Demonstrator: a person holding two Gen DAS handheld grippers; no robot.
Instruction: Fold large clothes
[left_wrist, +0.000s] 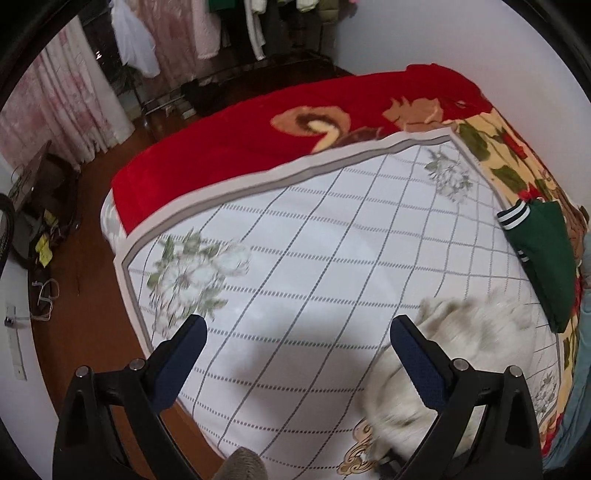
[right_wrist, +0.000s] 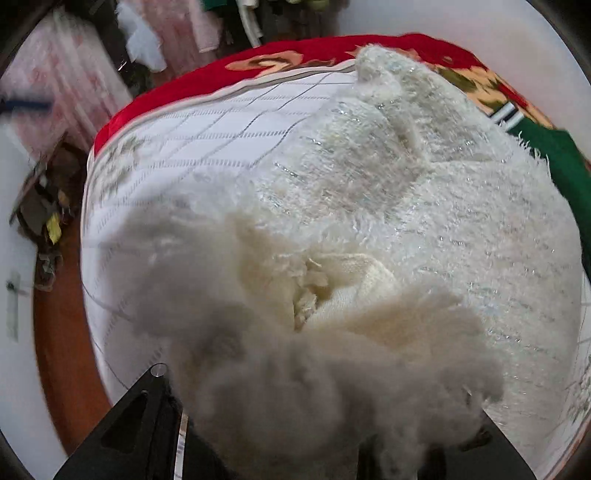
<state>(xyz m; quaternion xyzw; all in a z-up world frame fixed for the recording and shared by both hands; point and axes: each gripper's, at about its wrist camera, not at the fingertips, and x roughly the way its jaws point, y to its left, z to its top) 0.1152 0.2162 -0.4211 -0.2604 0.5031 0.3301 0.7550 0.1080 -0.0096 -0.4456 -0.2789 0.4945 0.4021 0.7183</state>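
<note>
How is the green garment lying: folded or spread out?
Folded: the green garment lies as a compact stack with striped cuffs at the sheet's edge.

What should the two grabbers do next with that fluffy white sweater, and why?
Probably bring the open, empty left gripper across to the fluffy white sweater and pinch a free edge. The sweater lies bunched on the checked bedspread and covers the right gripper's fingers, so a second grip would help spread it flat.

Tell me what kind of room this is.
Most likely a bedroom: a bed under a white checked floral bedspread and a red blanket, pink curtains at the side, and clothes on a rack behind.
</note>
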